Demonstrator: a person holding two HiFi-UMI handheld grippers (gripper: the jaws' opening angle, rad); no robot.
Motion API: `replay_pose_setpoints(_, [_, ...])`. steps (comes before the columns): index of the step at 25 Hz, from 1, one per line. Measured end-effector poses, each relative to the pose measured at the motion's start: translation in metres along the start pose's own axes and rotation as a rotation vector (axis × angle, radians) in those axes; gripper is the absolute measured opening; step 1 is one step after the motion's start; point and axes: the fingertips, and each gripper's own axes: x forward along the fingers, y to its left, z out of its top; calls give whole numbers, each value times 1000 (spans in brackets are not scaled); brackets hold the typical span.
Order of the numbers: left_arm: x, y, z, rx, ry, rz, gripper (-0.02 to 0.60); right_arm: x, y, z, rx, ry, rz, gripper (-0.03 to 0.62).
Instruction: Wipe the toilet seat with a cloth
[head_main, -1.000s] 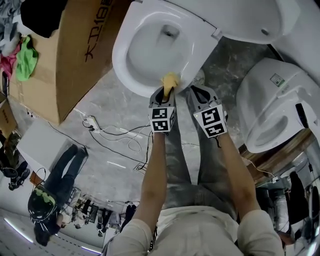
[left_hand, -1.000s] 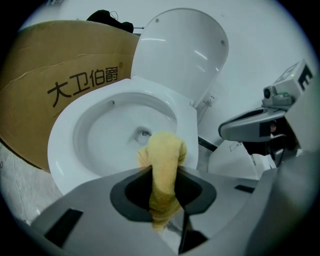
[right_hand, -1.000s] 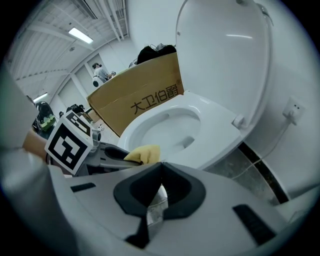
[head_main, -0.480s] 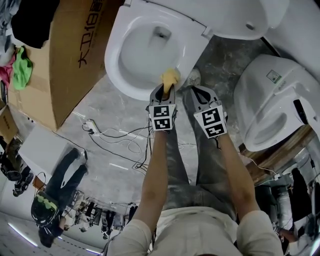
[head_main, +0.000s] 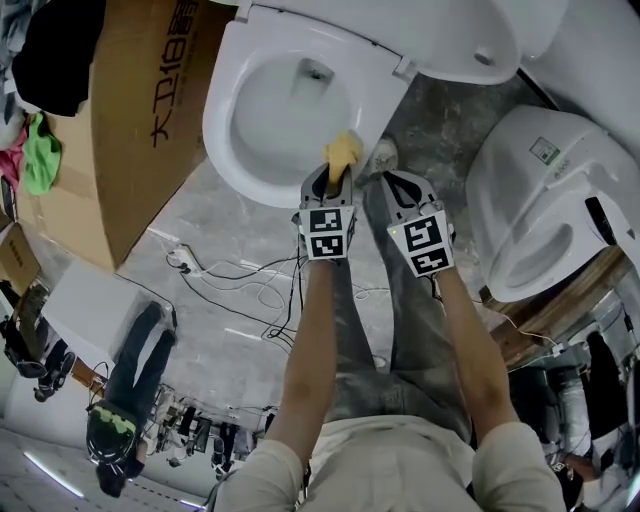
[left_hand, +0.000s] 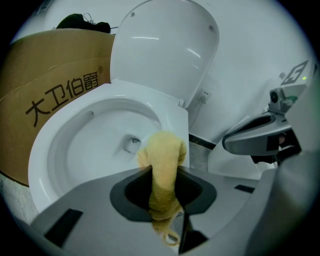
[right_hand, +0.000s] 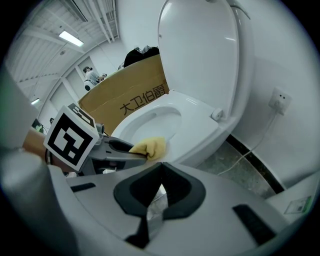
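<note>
A white toilet stands with its lid (left_hand: 165, 45) raised, and its seat (head_main: 225, 150) rings the bowl. My left gripper (head_main: 338, 172) is shut on a yellow cloth (head_main: 343, 150), and the cloth rests on the seat's near right rim. In the left gripper view the cloth (left_hand: 162, 165) hangs out between the jaws over the seat (left_hand: 47, 150). My right gripper (head_main: 395, 182) hovers just right of the left one, beside the bowl, shut with nothing held. The right gripper view shows its own shut tips (right_hand: 159, 187), the left gripper (right_hand: 120, 150) and the cloth (right_hand: 150, 146).
A large cardboard box (head_main: 120, 120) stands left of the toilet. A second white toilet (head_main: 560, 200) sits at the right. Cables and a power strip (head_main: 190, 265) lie on the grey floor. A person (head_main: 130, 400) stands at lower left. A wall socket (right_hand: 280, 100) has a cord running down.
The left gripper has slid the cloth a little along the seat's right rim, away from me. The right gripper has kept its place beside it.
</note>
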Motion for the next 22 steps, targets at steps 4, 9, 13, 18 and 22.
replay_pose_setpoints(4, [5,-3,6,18,8,-9,118,1,-4,2,7,-1,-4,8])
replay_pose_setpoints(9, [14,-11,21,72,14,-27,120,1,-15,5,19,-2,-16,8])
replay_pose_setpoints(13, [21,-17,33,114,13,-43,120,1,-23,6,30,-3,-27,8])
replay_pose_setpoints(18, [30,-22,47,142,17,-62,120,1,-30,8,55,-8,-40,8])
replay_pose_setpoints(22, [39,-26,61,162,27,-77,120,0,-38,7,71,-13,-52,8])
